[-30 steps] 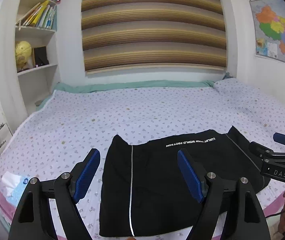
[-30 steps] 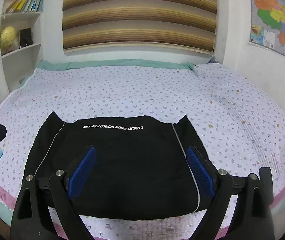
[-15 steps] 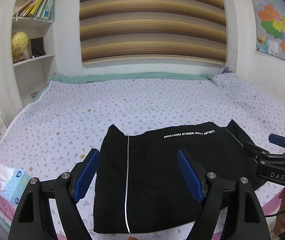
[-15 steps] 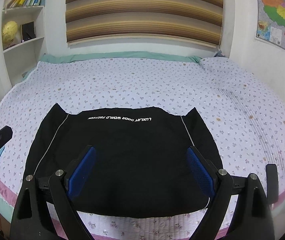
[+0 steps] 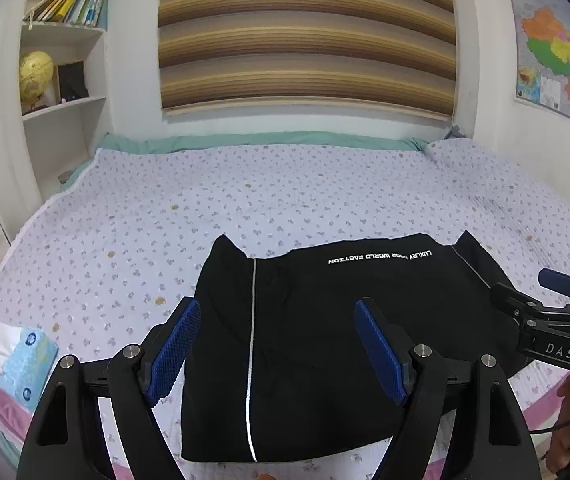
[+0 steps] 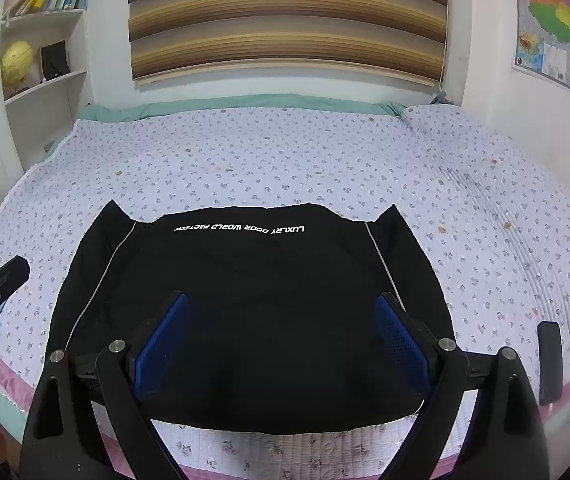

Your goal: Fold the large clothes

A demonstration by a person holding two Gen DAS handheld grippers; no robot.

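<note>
Bed [image 6: 325,152], floral quilted cover w/ pink near edge, fills both views; black garment [image 6: 245,320] lies flat on it by the near edge, already folded to a rough rectangle, white lettering toward the far side, thin pale piping down each side. Behind: striped blind [image 5: 305,32], bookshelf [image 5: 65,40] w/ globe [image 5: 36,76], wall map [image 5: 557,52]. Tissue pack [image 5: 25,364] at the near left corner of the bed.

Left gripper [image 5: 277,344]: jaws wide apart, nothing between the pads, hovering above the garment's left piping. Right gripper [image 6: 281,344]: likewise agape and empty, centred over the cloth; neither appears to touch fabric, though fisheye depth is poor.

Risks (judged): pinching only the top layer would peel the fold open; uneven lift betw. the two claws would skew the edges; dragging toward the near edge could slide slack cloth off the bed.
</note>
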